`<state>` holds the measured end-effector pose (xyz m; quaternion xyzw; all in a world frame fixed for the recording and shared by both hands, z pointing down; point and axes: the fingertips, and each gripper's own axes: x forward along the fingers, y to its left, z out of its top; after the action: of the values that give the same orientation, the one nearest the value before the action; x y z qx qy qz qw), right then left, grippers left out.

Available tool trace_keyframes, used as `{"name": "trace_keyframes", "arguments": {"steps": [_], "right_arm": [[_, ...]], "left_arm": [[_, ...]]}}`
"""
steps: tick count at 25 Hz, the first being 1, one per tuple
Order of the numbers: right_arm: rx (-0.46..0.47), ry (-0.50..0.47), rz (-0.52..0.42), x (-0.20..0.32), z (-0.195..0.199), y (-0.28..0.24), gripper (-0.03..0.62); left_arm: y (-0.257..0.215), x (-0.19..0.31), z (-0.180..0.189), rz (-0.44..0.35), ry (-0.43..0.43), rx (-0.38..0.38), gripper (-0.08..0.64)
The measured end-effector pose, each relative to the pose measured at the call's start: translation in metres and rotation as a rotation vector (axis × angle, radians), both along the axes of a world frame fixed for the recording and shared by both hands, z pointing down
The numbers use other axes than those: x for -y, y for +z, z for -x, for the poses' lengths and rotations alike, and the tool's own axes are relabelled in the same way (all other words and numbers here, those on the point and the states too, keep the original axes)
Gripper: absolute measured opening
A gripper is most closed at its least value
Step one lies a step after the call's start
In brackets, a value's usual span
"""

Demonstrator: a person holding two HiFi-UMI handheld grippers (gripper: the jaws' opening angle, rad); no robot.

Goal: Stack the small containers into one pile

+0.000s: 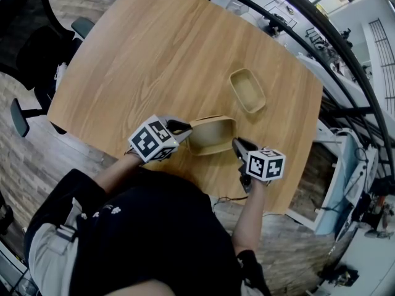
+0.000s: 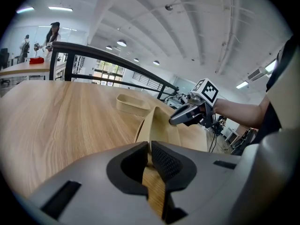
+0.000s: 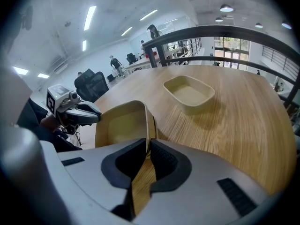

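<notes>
A beige oblong container [image 1: 213, 134] sits near the table's front edge, tilted, between both grippers. My left gripper [image 1: 187, 127] is shut on its left rim, and my right gripper [image 1: 236, 143] is shut on its right rim. In the left gripper view the left gripper's [image 2: 150, 149] jaws pinch the thin wall of the held container [image 2: 161, 123], with the right gripper [image 2: 187, 114] at its far side. In the right gripper view the right gripper [image 3: 149, 146] is clamped on the rim of the held container [image 3: 122, 125]. A second beige container [image 1: 247, 90] lies upright and empty farther back on the right.
The wooden table [image 1: 154, 54] has rounded corners, and its front edge lies just below the grippers. A black office chair [image 1: 31, 42] stands at the left. A dark railing [image 1: 321, 48] curves behind the table on the right. A person [image 2: 51, 32] stands far off.
</notes>
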<state>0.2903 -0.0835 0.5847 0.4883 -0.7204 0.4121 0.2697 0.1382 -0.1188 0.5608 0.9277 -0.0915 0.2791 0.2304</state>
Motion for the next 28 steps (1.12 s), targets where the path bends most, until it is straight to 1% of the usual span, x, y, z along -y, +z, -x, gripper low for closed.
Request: {"name": "trace_keyframes", "arguments": {"steps": [4, 5, 8, 9, 13, 20, 24, 28], "right_arm": [[-0.039, -0.018, 0.007, 0.002, 0.0, 0.003, 0.04], [-0.043, -0.019, 0.007, 0.003, 0.0, 0.003, 0.04], [-0.043, -0.026, 0.01, 0.003, 0.003, 0.005, 0.04], [-0.045, -0.029, 0.011, 0.003, 0.004, 0.005, 0.041], [-0.049, -0.029, 0.011, 0.003, 0.004, 0.005, 0.041], [-0.061, -0.031, 0.01, 0.004, 0.003, 0.008, 0.041], [-0.068, -0.038, 0.009, 0.003, 0.004, 0.01, 0.041], [-0.07, -0.043, -0.003, 0.003, 0.007, 0.011, 0.041]], "left_arm": [[0.002, 0.001, 0.0, -0.003, -0.006, 0.017, 0.035], [0.005, 0.002, 0.0, -0.004, -0.008, 0.033, 0.035], [0.019, 0.004, 0.004, -0.037, 0.011, 0.116, 0.035], [0.022, 0.003, 0.005, -0.043, 0.015, 0.126, 0.035], [0.021, 0.004, 0.006, -0.025, 0.007, 0.108, 0.035], [0.024, 0.006, 0.005, -0.036, 0.003, 0.103, 0.035], [0.025, 0.006, 0.004, -0.062, 0.011, 0.113, 0.035], [0.026, 0.005, 0.003, -0.106, 0.026, 0.115, 0.035]]}}
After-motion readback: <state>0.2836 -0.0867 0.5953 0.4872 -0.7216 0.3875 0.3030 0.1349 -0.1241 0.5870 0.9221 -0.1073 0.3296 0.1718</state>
